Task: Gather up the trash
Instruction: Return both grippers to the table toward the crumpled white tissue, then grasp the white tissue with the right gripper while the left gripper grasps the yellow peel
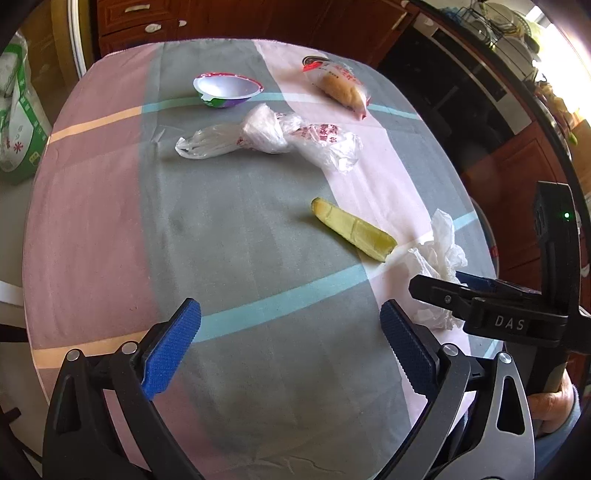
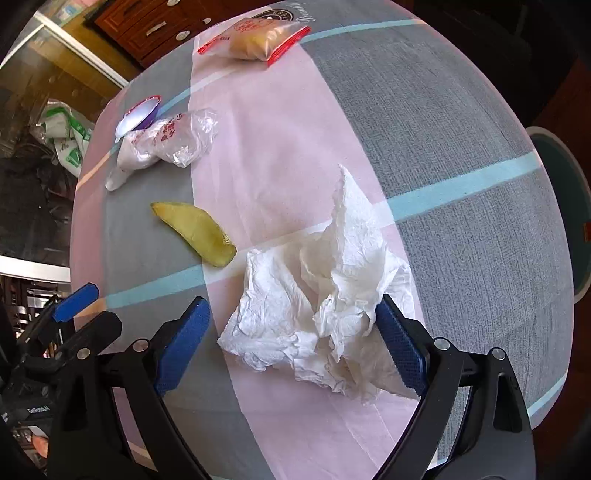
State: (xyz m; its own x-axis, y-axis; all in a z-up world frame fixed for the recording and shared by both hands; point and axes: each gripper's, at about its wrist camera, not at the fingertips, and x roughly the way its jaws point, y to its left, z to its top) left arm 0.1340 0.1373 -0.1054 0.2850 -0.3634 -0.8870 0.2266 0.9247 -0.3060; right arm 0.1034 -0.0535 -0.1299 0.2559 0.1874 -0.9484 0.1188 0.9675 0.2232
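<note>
I hold both grippers tilted down over a round table (image 1: 110, 229) spread with a cloth of pink and grey panels crossed by pale blue and cream stripes. My right gripper (image 2: 293, 343) has its blue-padded jaws spread wide, and the crumpled white paper towel (image 2: 325, 295) lies on the pink panel between them; the right pad seems to brush the towel's edge (I cannot tell for certain whether it touches), while the left pad stands clear of it, so nothing is clamped. My left gripper (image 1: 290, 347) is likewise wide apart over bare cloth, with nothing between its pads. From the left wrist view the right gripper (image 1: 436, 286) reaches in from the right edge, over the same paper towel (image 1: 439, 251), which lies close to the table's rim. Just beside the towel is a yellow-green slice of fruit peel (image 2: 195, 232), lying flat across the boundary of a grey panel and a pink one. Farther off lies a twisted clear plastic bag with red print (image 1: 273, 138), and behind it an empty foil-rimmed white cup tipped on its side (image 1: 225, 90). Near the far edge, well apart from the rest, sits a sealed snack packet with red ends (image 1: 340, 85). Beyond the table are dark wooden cabinets (image 1: 258, 18) and a green and white sack (image 1: 14, 122) on the floor.
</note>
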